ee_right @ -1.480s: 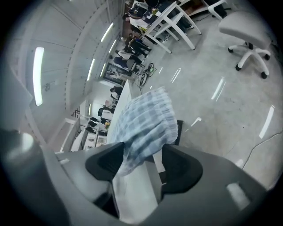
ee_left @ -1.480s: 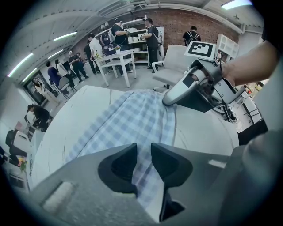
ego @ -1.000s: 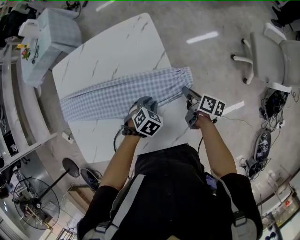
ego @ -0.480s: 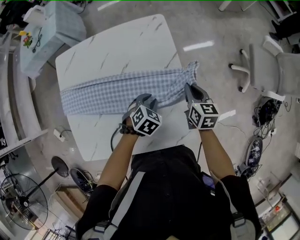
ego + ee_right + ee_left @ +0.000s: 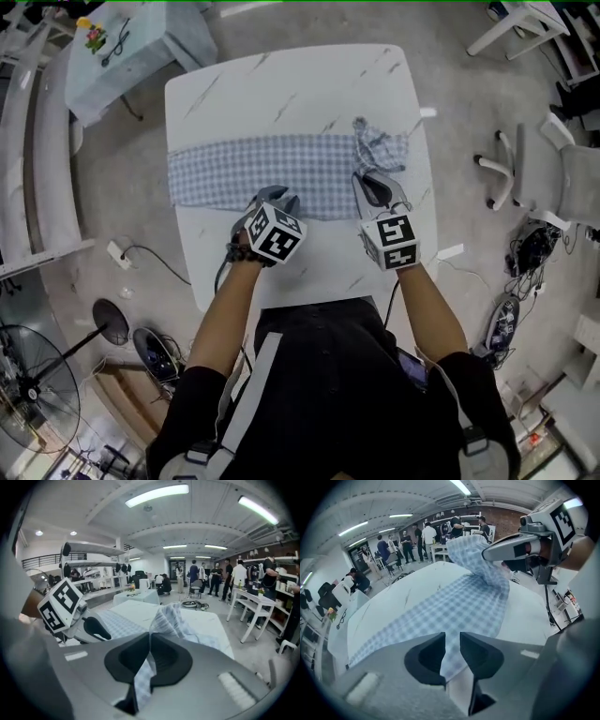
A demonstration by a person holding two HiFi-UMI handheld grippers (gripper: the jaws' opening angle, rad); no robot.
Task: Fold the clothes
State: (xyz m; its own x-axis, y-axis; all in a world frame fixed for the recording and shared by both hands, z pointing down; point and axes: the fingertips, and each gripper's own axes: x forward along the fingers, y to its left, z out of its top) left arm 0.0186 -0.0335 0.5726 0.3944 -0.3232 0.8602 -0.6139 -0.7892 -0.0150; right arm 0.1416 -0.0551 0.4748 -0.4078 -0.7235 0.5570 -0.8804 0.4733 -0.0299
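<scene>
A long blue-and-white checked cloth (image 5: pixel 262 173) lies as a band across the white marble table (image 5: pixel 281 89). My left gripper (image 5: pixel 277 199) is at the cloth's near edge, around the middle. In the left gripper view its jaws (image 5: pixel 450 644) are shut on that edge of the cloth (image 5: pixel 454 606). My right gripper (image 5: pixel 366 178) is shut on the cloth's right end, which is lifted off the table and bunched (image 5: pixel 377 148). In the right gripper view the cloth (image 5: pixel 168 618) runs up out of the shut jaws (image 5: pixel 149 656). The left gripper (image 5: pixel 89 627) shows there at the left.
A small pale table (image 5: pixel 141 37) stands beyond the far left corner. A white chair (image 5: pixel 553 169) stands on the floor at the right, and a fan (image 5: pixel 37 389) at the lower left. Several people (image 5: pixel 426 536) and white tables (image 5: pixel 253 602) stand farther off in the room.
The cloth's right end, which lay flat at the table's right edge, is now raised and bunched above the cloth. My right gripper has risen and rolled. My left gripper stays on the near edge.
</scene>
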